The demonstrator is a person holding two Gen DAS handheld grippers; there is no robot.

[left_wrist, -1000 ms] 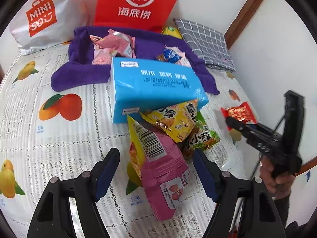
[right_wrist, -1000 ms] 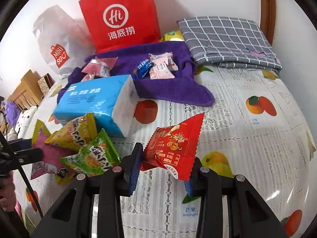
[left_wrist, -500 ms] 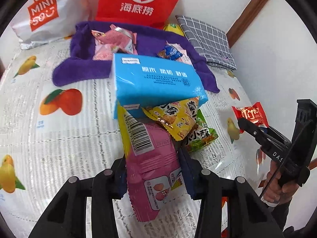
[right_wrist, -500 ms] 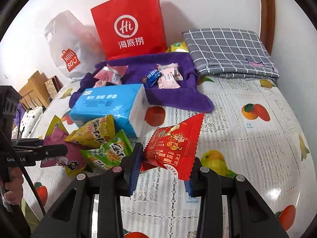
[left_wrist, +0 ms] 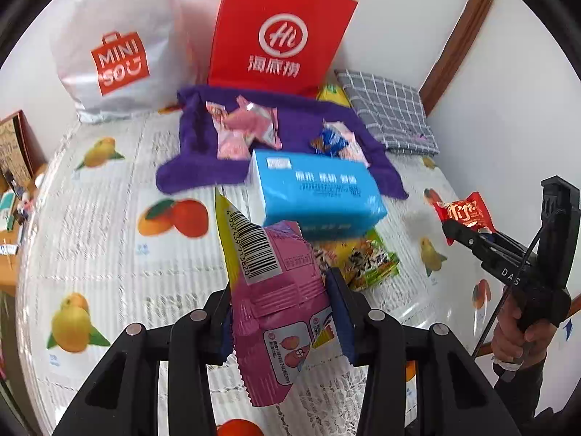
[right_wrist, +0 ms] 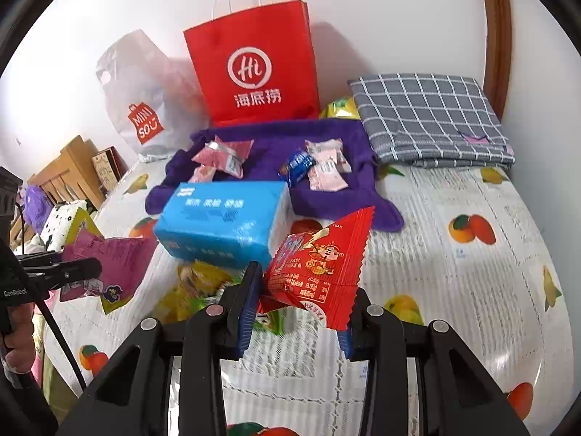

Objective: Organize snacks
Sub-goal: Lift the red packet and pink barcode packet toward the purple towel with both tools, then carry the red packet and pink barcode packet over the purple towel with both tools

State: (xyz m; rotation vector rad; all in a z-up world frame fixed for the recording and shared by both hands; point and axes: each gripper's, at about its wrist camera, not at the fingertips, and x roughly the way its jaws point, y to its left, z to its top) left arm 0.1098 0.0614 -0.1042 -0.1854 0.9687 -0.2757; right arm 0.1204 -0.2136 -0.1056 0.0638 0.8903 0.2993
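My left gripper (left_wrist: 279, 312) is shut on a pink and yellow snack packet (left_wrist: 276, 283) and holds it above the table; it also shows in the right wrist view (right_wrist: 109, 265). My right gripper (right_wrist: 297, 309) is shut on a red snack packet (right_wrist: 319, 261), also lifted; it shows in the left wrist view (left_wrist: 463, 212). A yellow packet and a green packet (left_wrist: 366, 261) lie on the cloth in front of a blue tissue pack (left_wrist: 316, 192). Small pink and blue snacks (right_wrist: 323, 167) lie on a purple towel (right_wrist: 268, 138) behind it.
A red paper bag (right_wrist: 254, 69) and a white MINISO bag (left_wrist: 116, 43) stand against the back wall. A grey checked cloth (right_wrist: 428, 116) lies folded at the back right. The table has a fruit-print cover (right_wrist: 454, 272). Wooden furniture (right_wrist: 69, 178) stands left.
My left gripper closed on the pink packet and lifted it off the pile. My right gripper rose a little with the red packet.
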